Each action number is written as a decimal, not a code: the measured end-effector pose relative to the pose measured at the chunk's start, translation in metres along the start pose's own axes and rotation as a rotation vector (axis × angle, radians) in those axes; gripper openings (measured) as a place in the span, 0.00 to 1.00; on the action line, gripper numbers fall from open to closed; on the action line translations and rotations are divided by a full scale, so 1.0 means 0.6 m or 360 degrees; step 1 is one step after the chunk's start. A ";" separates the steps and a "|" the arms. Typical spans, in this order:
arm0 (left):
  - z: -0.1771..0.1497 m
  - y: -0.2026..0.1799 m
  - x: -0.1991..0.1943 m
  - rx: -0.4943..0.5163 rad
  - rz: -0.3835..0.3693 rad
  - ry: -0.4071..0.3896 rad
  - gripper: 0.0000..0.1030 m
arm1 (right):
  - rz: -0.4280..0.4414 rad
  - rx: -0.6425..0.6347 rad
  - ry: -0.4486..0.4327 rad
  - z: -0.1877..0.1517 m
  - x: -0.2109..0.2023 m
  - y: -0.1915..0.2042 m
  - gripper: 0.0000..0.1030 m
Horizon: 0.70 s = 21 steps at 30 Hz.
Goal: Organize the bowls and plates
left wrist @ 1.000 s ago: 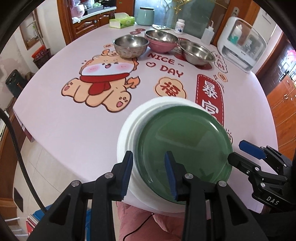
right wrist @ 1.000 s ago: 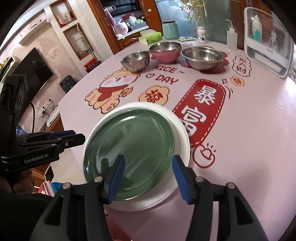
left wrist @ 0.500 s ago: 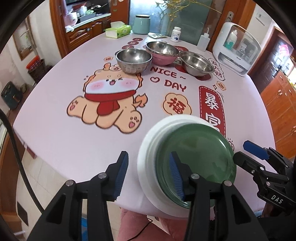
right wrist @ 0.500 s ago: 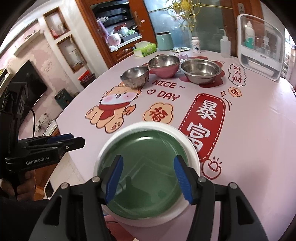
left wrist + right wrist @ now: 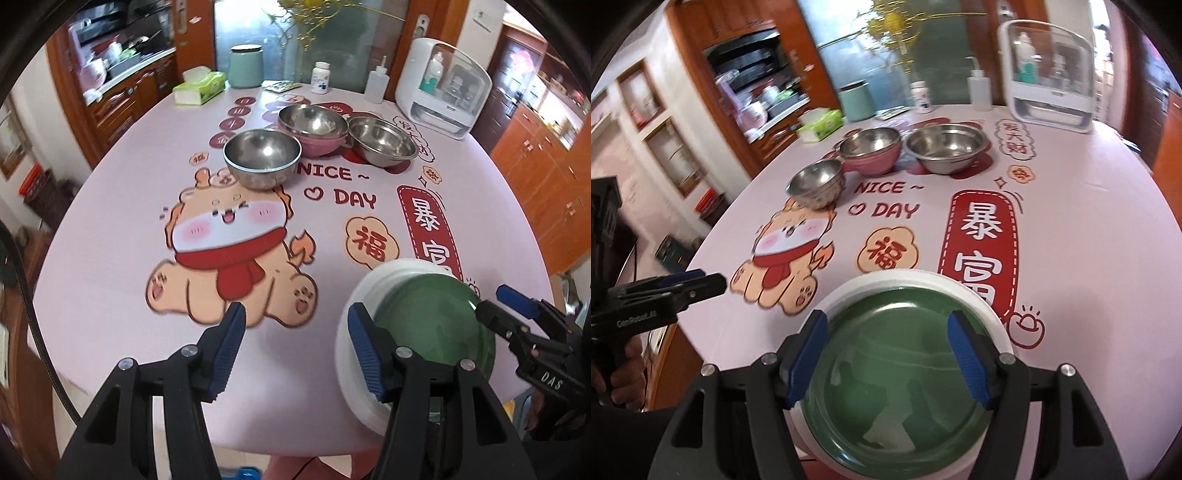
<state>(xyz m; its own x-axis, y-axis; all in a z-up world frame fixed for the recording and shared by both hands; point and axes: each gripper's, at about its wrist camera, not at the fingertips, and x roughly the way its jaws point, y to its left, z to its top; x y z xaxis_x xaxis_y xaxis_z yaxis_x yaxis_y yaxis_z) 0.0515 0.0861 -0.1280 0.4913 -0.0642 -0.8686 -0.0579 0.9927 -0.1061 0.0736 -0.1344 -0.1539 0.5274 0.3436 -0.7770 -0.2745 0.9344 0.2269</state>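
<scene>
Left gripper (image 5: pixel 295 350): jaws spread and have just been opening, nothing between them, hovering over bare pink tablecloth (image 5: pixel 110 229) beside the plates. Right gripper (image 5: pixel 888 356): jaws also wide and have just been opening, straddling the green plate (image 5: pixel 894 398) from above; pads are not pressing on it. Green plate is sitting on the white plate (image 5: pixel 912 278) at the near table edge, just below the red banner print. Farther back, three bowls are clustering by the "NICE DAY" lettering: small steel bowl (image 5: pixel 262 157) on the left, pink bowl (image 5: pixel 314 129) behind, wide steel bowl (image 5: pixel 382 140) on the right. Tissue box (image 5: pixel 199 88) is standing past them.
</scene>
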 end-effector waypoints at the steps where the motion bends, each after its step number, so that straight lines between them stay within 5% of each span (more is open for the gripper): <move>1: 0.004 0.004 0.000 0.0019 -0.0004 -0.0001 0.55 | -0.0029 0.0031 -0.0016 0.001 0.000 0.001 0.70; 15: 0.109 0.031 0.007 0.0168 -0.0082 0.0018 0.61 | -0.0288 0.0428 -0.0038 0.071 -0.004 -0.045 0.71; 21: 0.166 0.009 0.013 0.0178 -0.0119 0.0018 0.67 | -0.0268 0.0542 -0.0058 0.140 -0.023 -0.080 0.71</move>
<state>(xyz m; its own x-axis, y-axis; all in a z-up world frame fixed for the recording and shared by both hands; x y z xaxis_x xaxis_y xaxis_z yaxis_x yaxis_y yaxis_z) 0.1417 0.1012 -0.0871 0.4805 -0.1390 -0.8659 0.0761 0.9902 -0.1168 0.1470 -0.1757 -0.1050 0.5721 0.1799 -0.8002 0.0984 0.9536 0.2846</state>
